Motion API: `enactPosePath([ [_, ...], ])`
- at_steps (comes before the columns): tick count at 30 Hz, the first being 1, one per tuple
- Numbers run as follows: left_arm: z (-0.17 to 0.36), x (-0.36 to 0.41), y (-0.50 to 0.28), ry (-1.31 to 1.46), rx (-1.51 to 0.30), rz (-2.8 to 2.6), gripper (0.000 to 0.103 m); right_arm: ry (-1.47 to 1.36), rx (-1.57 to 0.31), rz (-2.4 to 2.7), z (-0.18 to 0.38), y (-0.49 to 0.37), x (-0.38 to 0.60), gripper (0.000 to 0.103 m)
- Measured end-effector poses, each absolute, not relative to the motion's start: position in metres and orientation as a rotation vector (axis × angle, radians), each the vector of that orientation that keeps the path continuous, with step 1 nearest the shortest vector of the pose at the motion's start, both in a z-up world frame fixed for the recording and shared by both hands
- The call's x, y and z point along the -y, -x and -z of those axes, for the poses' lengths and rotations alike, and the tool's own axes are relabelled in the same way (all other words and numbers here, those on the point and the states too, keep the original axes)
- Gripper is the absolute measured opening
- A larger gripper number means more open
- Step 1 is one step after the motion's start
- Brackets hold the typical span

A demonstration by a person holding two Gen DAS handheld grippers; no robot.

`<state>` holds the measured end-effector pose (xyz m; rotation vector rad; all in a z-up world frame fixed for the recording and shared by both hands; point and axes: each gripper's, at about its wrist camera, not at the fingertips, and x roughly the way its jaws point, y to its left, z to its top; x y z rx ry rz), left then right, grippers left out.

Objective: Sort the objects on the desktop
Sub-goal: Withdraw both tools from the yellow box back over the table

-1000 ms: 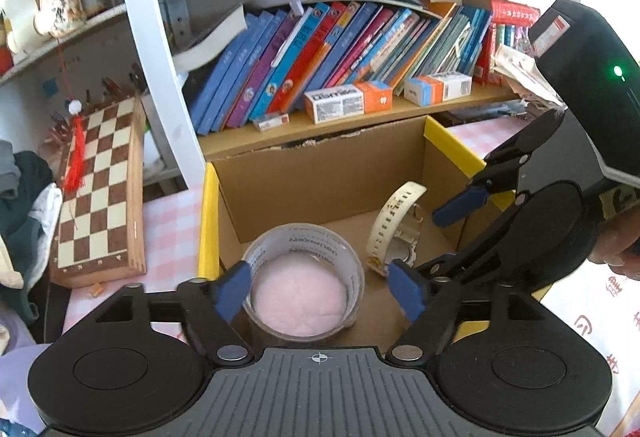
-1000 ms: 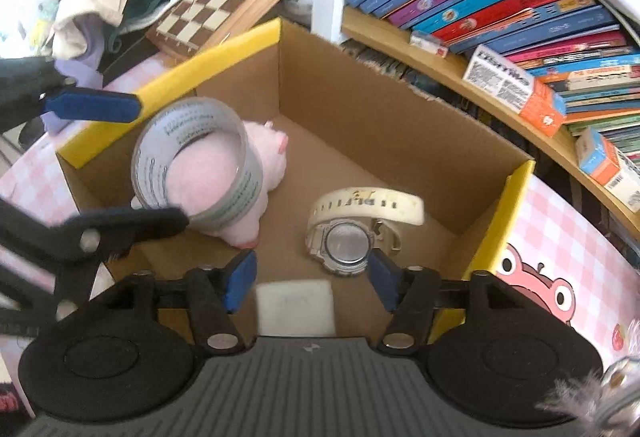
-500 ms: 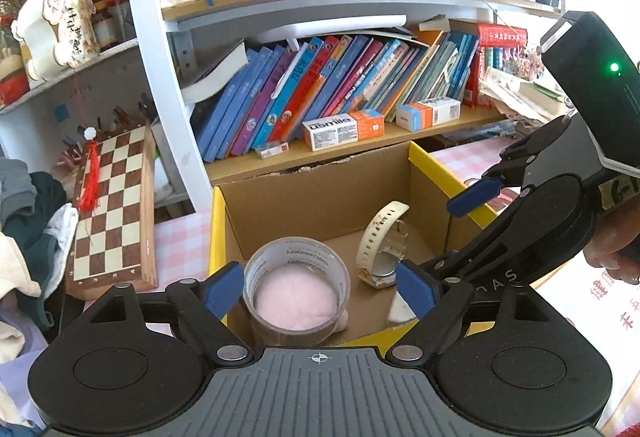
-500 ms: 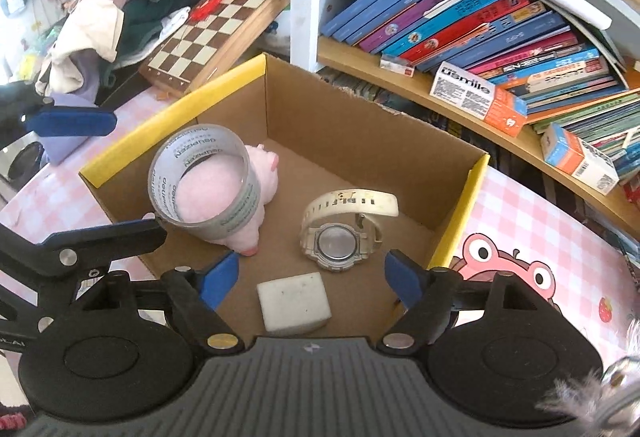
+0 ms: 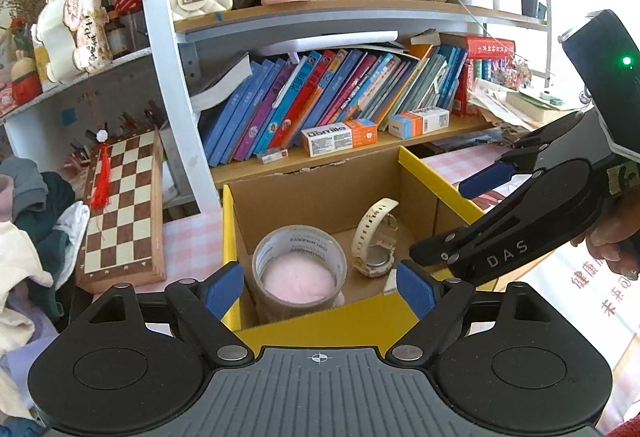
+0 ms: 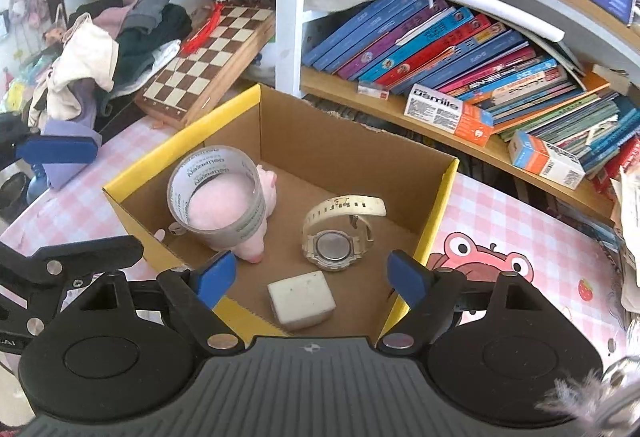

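Observation:
A cardboard box with a yellow rim [image 5: 320, 329] [image 6: 436, 213] holds a clear tape roll [image 5: 296, 233] [image 6: 216, 165] slipped over a pink plush toy [image 5: 300, 277] [image 6: 224, 205]. Beside them lie a white wristwatch [image 5: 376, 233] [image 6: 340, 221] and a white eraser block [image 6: 302, 295]. My left gripper [image 5: 319, 287] hovers open over the box's near rim, empty. My right gripper [image 6: 310, 277] hangs over the near right corner. Its jaws are opening and nothing is between them. Each gripper shows at the edge of the other's view, the right gripper [image 5: 448, 219] and the left gripper [image 6: 88, 199].
A bookshelf of slanted books [image 5: 320, 97] and small cartons [image 5: 340, 135] rises right behind the box. A chessboard [image 5: 120, 205] leans at the left beside a clothes pile [image 5: 24, 237]. A pink checked cloth [image 6: 520, 221] covers the table. A hand [image 5: 612, 245] grips the right tool.
Both grippers have drawn back and up from inside the box. The right jaws have spread wider. The things in the box have stayed put.

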<state>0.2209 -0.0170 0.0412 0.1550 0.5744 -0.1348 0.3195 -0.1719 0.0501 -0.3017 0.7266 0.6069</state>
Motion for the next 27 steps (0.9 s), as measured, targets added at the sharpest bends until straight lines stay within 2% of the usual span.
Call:
enactPosePath([
  [27,-0.036,-0.005,-0.15,-0.137,-0.573,0.17,0.086,0.176,-0.656,-0.407,-0.045,-0.22,0.191,0.087],
])
